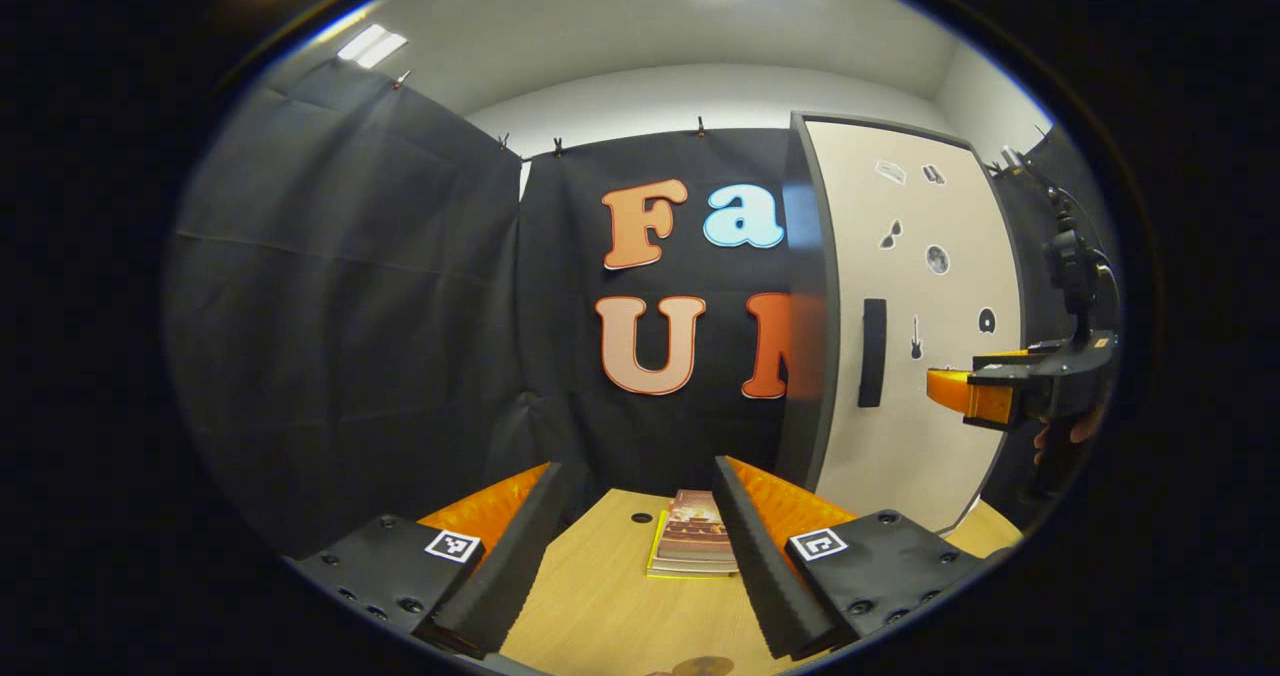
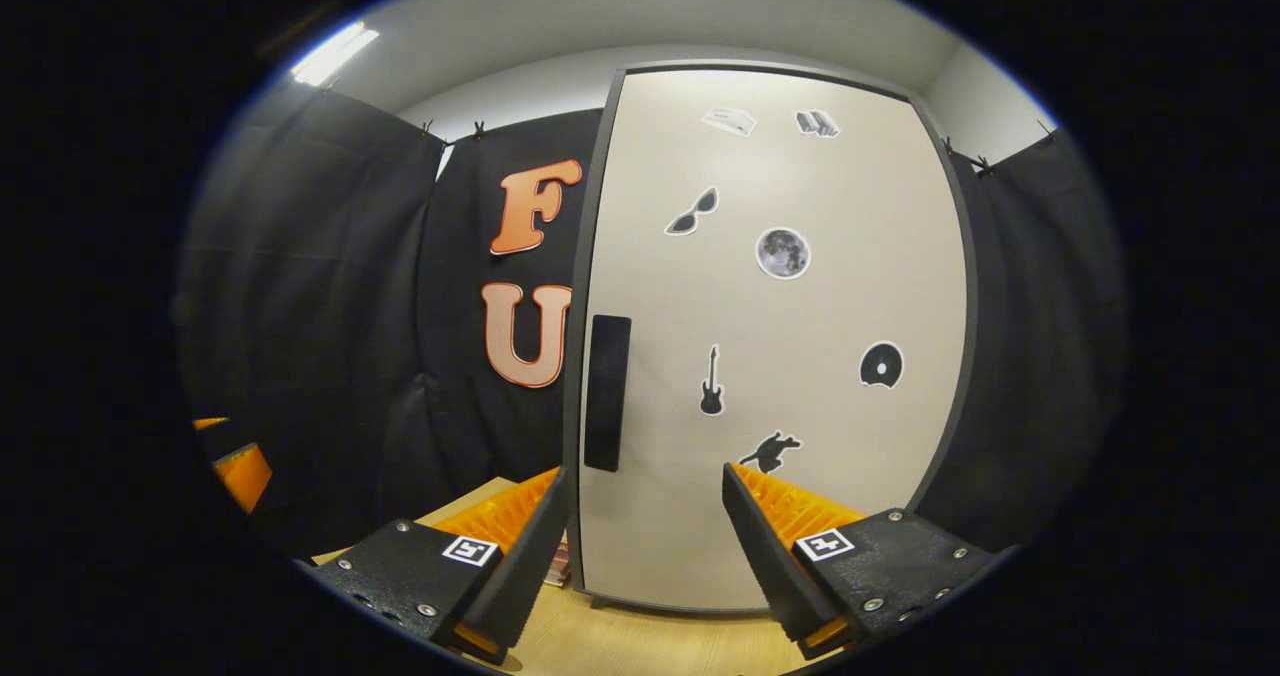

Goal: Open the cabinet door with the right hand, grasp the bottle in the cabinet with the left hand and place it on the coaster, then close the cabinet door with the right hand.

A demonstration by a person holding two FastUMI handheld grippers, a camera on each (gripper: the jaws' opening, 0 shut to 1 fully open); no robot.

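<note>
In the left gripper view, the left gripper (image 1: 632,546) hangs released, jaws spread, above the light wooden bench (image 1: 600,606). A small stack of books (image 1: 695,546) lies on the bench between its fingers. To the right stands the tall cream cabinet door with a dark frame (image 1: 900,436), closed, carrying a black vertical handle (image 1: 872,353); the right gripper (image 1: 955,394) hovers near it.

In the right gripper view, the right gripper (image 2: 640,536) is also released, facing the cabinet door (image 2: 780,306) close to its handle (image 2: 607,393), not touching.
</note>
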